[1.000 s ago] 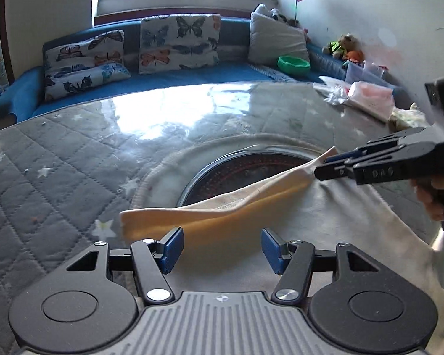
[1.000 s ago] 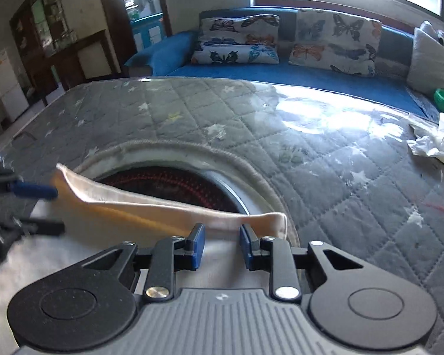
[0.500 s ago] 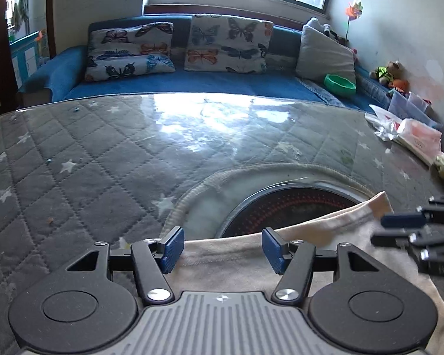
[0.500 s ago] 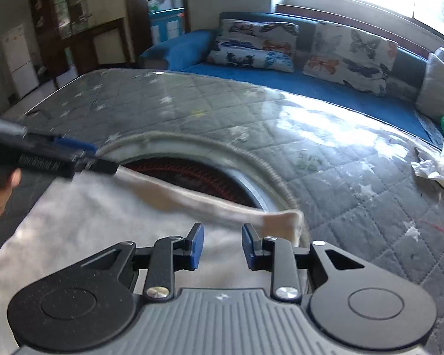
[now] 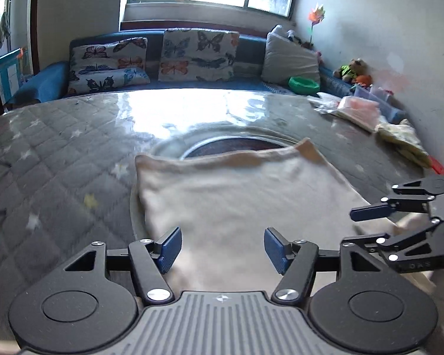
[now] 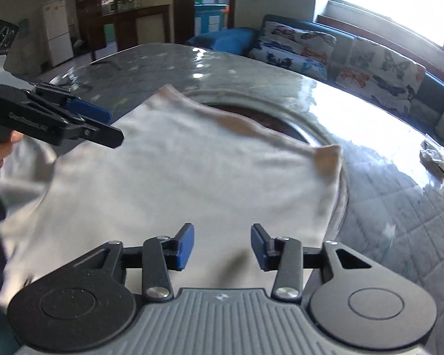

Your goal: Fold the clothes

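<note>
A cream garment (image 5: 236, 201) lies folded flat on the grey quilted table, its far edge over a dark round inset (image 5: 233, 145). It also shows in the right wrist view (image 6: 177, 183). My left gripper (image 5: 222, 247) is open and empty above the garment's near edge. It shows from the side at the left of the right wrist view (image 6: 103, 127). My right gripper (image 6: 222, 247) is open and empty above the garment's near part. It appears at the right of the left wrist view (image 5: 355, 226), jaws apart over the garment's right edge.
A blue sofa with butterfly cushions (image 5: 192, 56) runs behind the table. Plastic bags and folded cloths (image 5: 361, 109) lie at the table's far right. A green bowl (image 5: 303, 84) and toys sit on the sofa. A white fridge (image 6: 56, 29) stands far left.
Both grippers have let go of the garment's folded edge and drawn back toward me. The right gripper's jaws have opened wider. The garment now lies flat.
</note>
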Available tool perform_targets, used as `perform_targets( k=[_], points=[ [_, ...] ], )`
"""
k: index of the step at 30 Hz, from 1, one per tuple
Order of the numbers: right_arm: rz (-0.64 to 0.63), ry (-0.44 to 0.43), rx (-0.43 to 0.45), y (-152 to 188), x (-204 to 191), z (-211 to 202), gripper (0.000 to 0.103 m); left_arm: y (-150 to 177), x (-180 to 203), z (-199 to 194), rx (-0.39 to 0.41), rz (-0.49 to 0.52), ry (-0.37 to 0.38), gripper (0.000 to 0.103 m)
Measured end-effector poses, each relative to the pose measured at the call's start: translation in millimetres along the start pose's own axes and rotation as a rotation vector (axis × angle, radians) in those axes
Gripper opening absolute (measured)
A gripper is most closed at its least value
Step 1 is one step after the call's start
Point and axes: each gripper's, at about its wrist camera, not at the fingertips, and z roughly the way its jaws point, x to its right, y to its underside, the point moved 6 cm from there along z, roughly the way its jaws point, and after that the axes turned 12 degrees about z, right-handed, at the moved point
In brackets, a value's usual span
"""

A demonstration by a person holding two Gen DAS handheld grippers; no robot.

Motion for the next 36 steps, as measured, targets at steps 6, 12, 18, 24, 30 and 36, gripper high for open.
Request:
perform_targets(
  k=[6,12,18,24,30,36],
  points=[
    [0.011,0.001,0.043,27.5,-14.5,-24.0,0.052,35.0,15.9,-29.9,0.037,-0.049,0.053,0.065],
    [0.030,0.013,0.068,43.1,-23.5,-34.3,0.059,46.4,23.0,-27.5,0.044,-0.093,0.074,0.065],
    [0.069,0.033,0.085,52.5,-22.6,-40.0,0.067,48.5,12.0,-30.5,0.048,-0.171,0.053,0.065],
    [0.091,0.034,0.097,55.7,-22.1,-41.6,0.073,23.2,5.6,-18.2,0.084,-0.229,0.064,0.068],
    [0.080,0.037,0.098,56.2,-25.7,-38.4,0.079,22.9,-13.8,4.2,0.044,-0.272,-0.004,0.068],
    [0.081,0.033,0.104,58.1,-28.2,-36.9,0.085,31.5,-38.5,-35.4,0.091,-0.294,-0.081,0.076]
  ],
)
